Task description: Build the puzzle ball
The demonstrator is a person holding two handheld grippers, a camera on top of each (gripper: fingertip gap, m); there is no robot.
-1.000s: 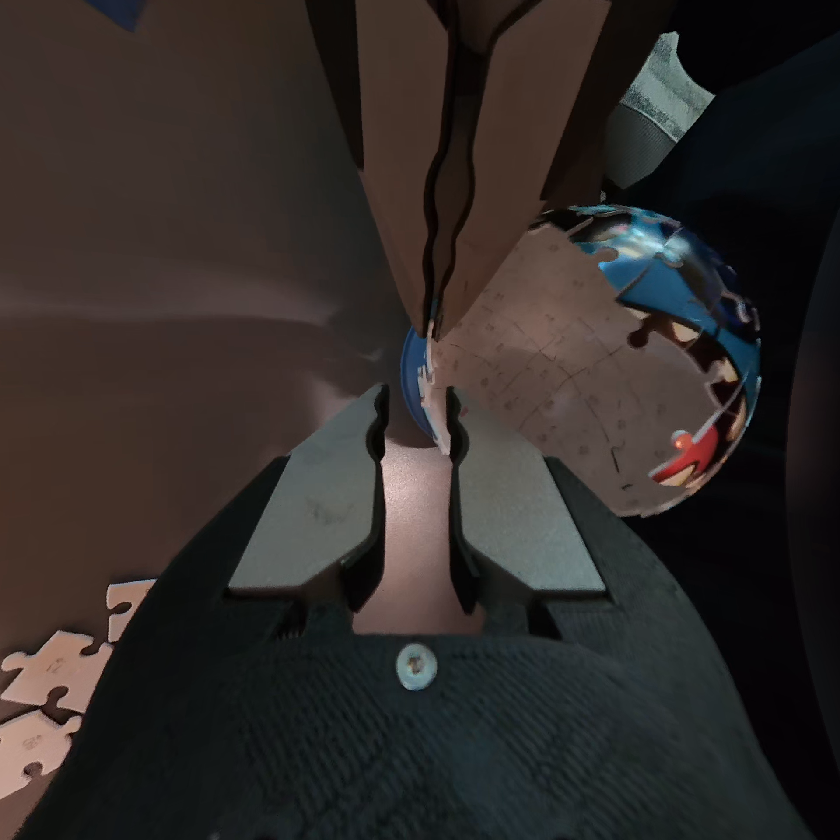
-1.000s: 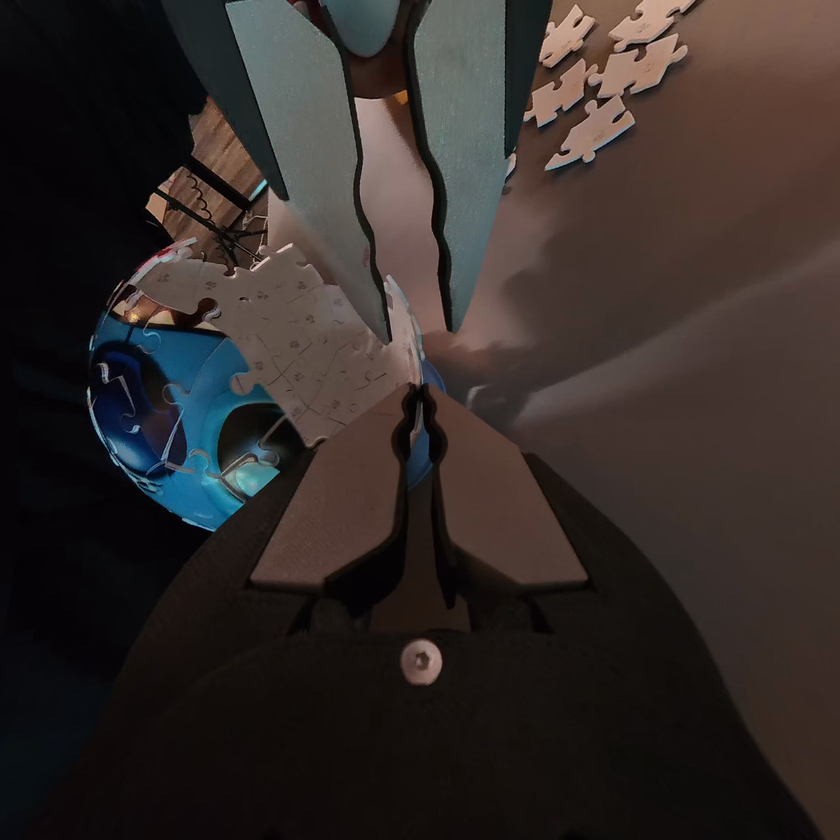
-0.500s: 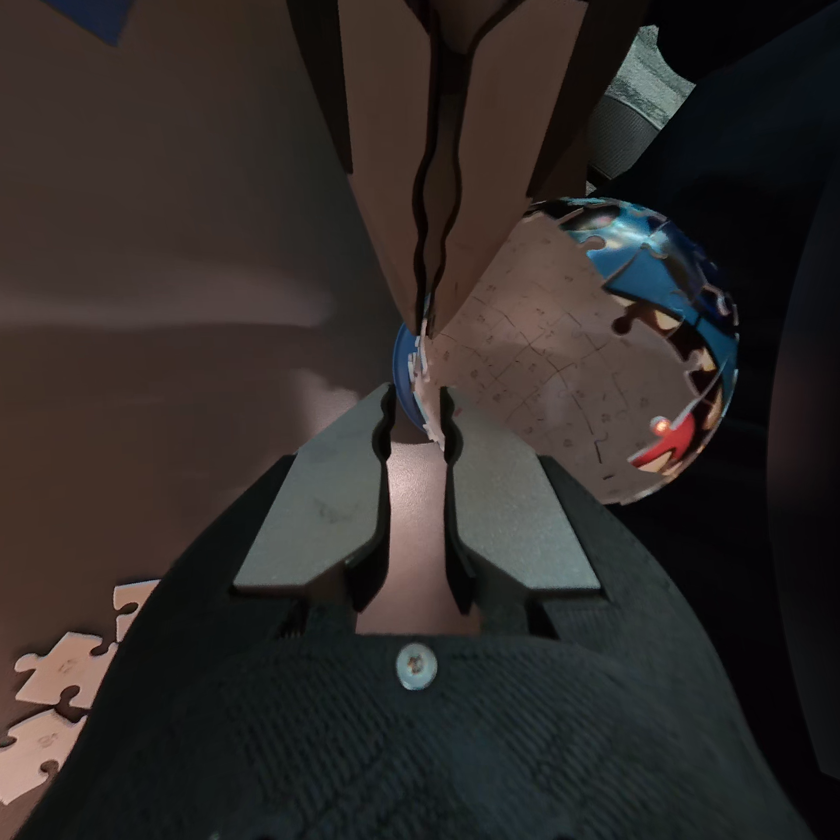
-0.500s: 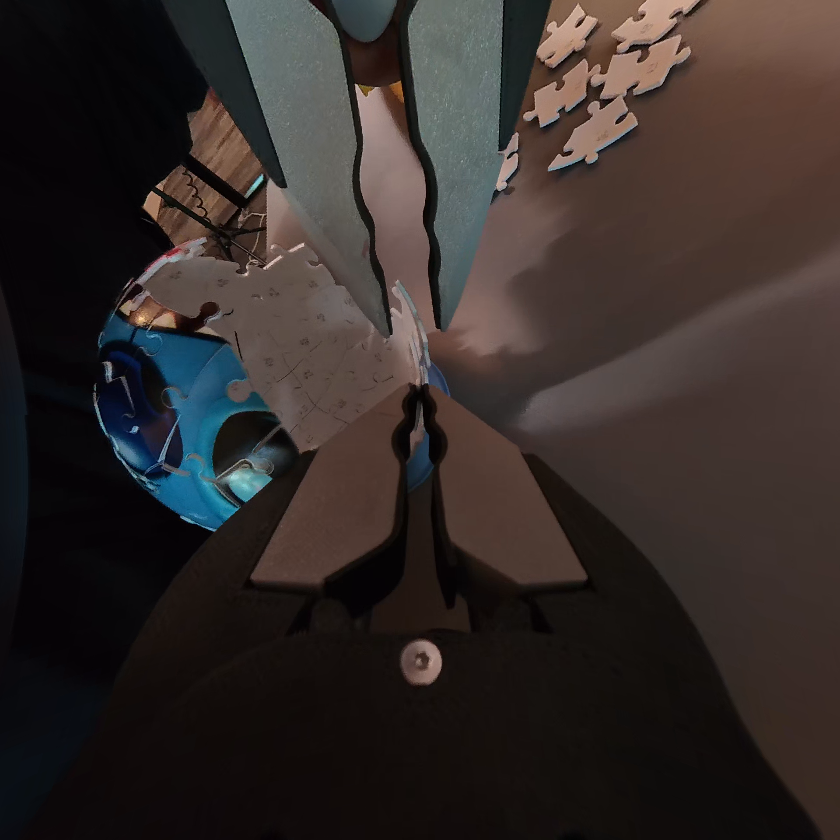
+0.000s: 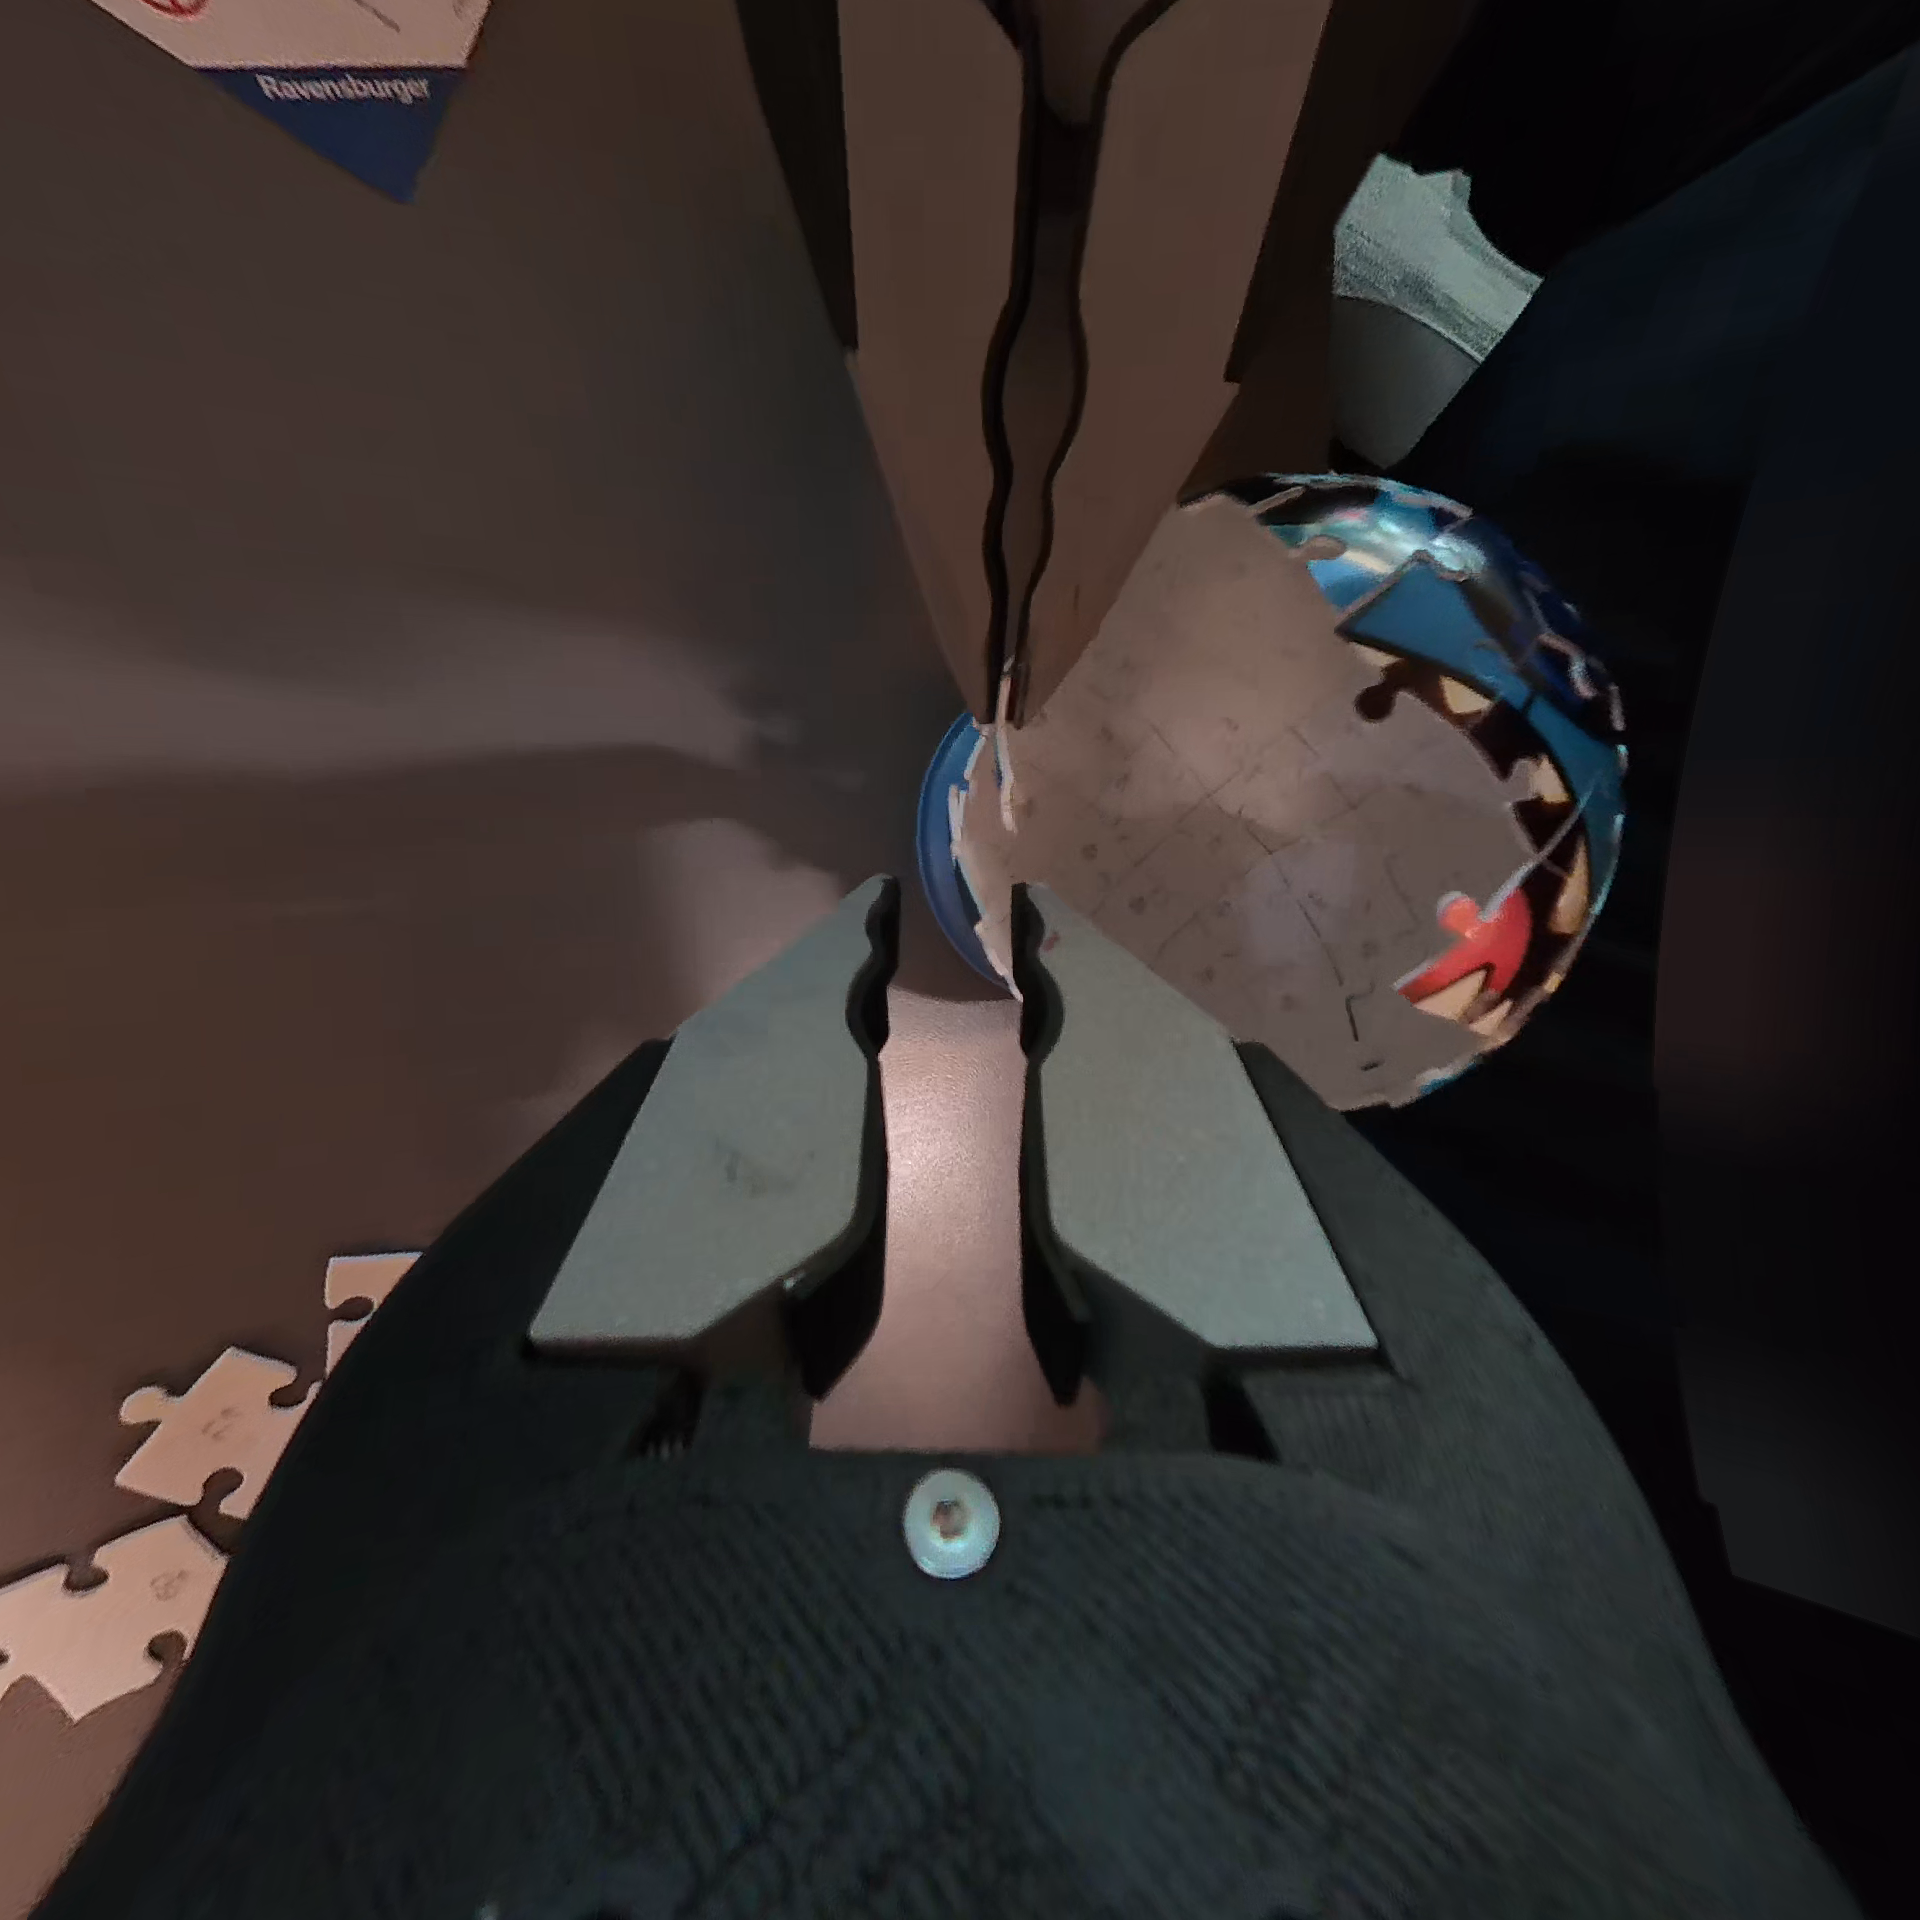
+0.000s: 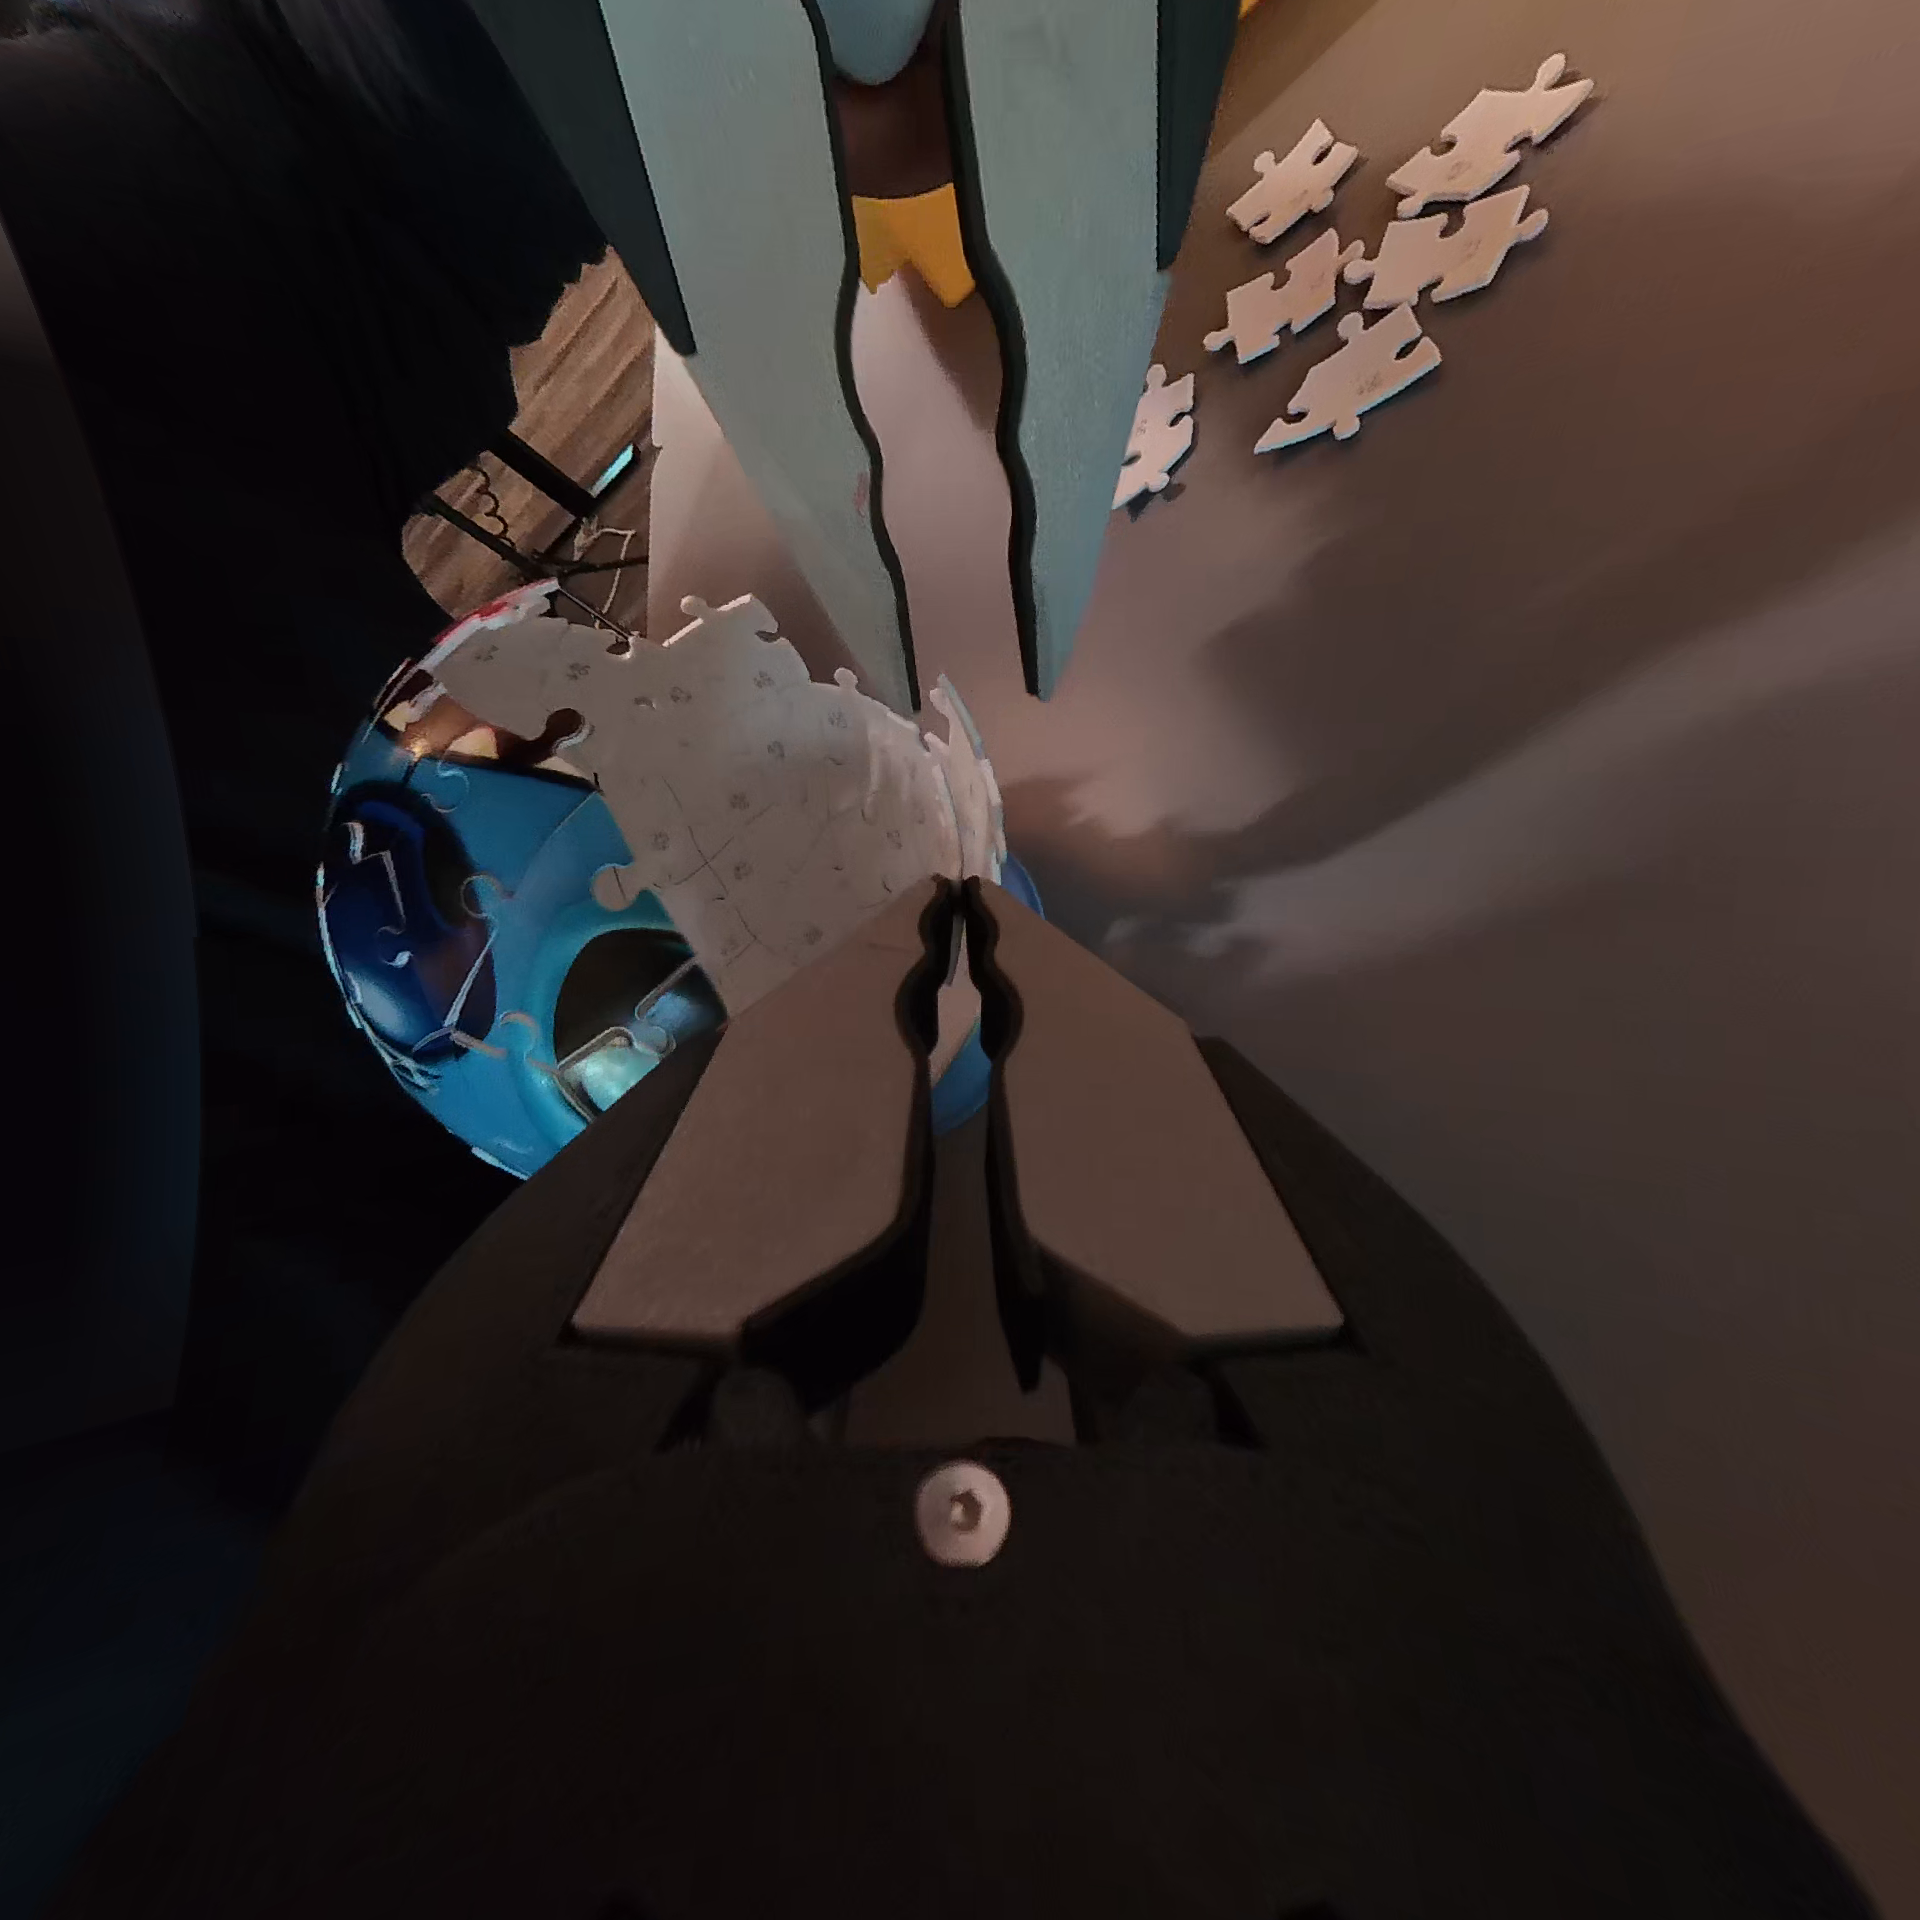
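In the left wrist view, the left tongs sit low in the middle with a narrow gap between their 2 grey fingers, holding nothing; the right finger touches or nearly touches the rim of the half-built, hollow puzzle ball, a curved shell of interlocked pieces with a pale inner side and a glossy blue, black and red outer print. The ball is held above the edge of the brown counter, hanging partly past it over a dark area on the right. From the top of the view the right tongs reach down, their fingers pinched together on the ball's rim. Loose pale puzzle pieces lie face down on the counter at lower left, and a corner of a white and blue cardboard box shows at upper left. In the right wrist view, the right tongs are clamped on the edge of the puzzle ball, which lies to their left. The left tongs come down from above with a narrow gap, their tips just beside the ball's rim. 6 loose pale pieces lie together on the counter at upper right.
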